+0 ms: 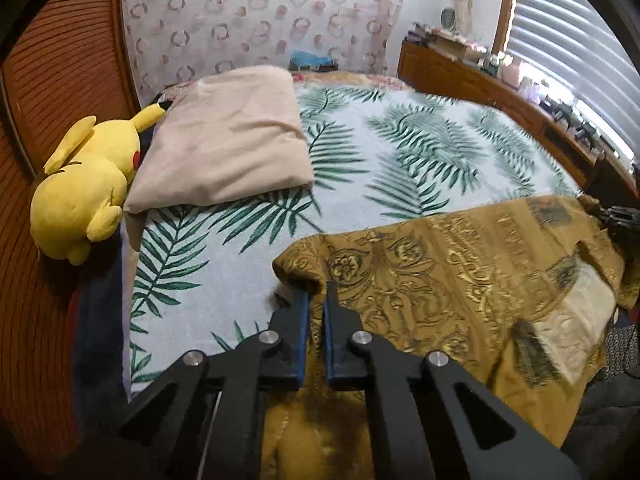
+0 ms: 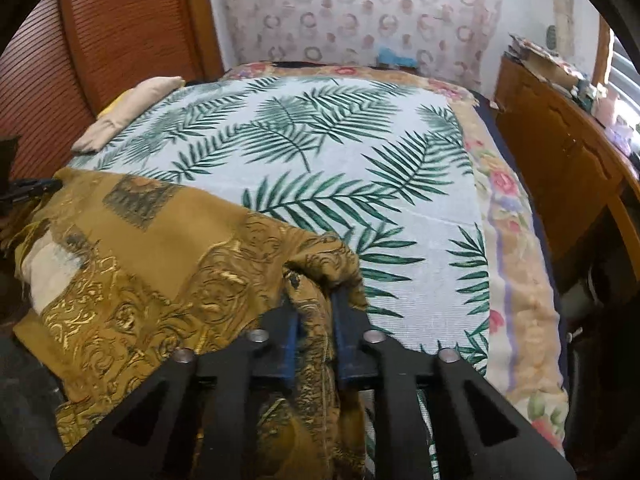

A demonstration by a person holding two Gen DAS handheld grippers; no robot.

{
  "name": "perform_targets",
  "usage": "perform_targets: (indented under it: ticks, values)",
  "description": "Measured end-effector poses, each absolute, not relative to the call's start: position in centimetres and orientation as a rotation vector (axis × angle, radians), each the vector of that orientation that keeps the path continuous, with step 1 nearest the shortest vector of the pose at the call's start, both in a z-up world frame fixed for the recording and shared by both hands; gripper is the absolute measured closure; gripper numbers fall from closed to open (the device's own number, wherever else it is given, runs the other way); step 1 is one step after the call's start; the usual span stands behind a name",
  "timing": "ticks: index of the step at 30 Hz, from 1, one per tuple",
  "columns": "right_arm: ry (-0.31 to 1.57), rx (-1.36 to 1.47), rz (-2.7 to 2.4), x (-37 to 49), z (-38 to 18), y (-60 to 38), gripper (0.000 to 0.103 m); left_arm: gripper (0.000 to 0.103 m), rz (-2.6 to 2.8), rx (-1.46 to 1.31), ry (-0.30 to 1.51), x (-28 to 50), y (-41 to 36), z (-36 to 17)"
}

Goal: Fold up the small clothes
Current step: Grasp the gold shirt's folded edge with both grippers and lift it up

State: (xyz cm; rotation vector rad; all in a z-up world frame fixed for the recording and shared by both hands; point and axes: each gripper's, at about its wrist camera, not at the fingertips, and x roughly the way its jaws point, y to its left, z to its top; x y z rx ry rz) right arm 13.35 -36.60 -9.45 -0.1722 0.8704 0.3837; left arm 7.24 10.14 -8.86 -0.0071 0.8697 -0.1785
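Ahead of both claws a palm-leaf bedspread (image 2: 360, 168), beige pillow (image 1: 224, 136) and yellow plush (image 1: 84, 188) far left, wooden dresser (image 2: 560, 160) right, left gripper (image 1: 316, 300) and right gripper (image 2: 316, 300) each pinching the gold patterned cloth (image 1: 460, 280).

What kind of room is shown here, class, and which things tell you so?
Most likely a bedroom: a bed with a palm-leaf-print white cover, a beige fabric pillow, and a yellow plush toy beside it.
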Motion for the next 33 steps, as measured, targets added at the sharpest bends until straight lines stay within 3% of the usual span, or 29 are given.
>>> perform_targets:
  ticks: [7,21,33]
  values:
    - [0.731,-0.143,0.389,10.4,-5.6,-36.4,0.097,0.101,-0.214,-0.062,0.71,3.2,10.0,-4.2]
    - [0.413,-0.108,0.416,1.0,7.9,-35.9,0.099,0.101,-0.296,-0.108,0.369,-5.1,9.5,8.9]
    - [0.184,-0.116,0.437,-2.5,20.2,-37.2,0.099,0.101,-0.318,-0.05,0.16,-6.6,9.6,19.5]
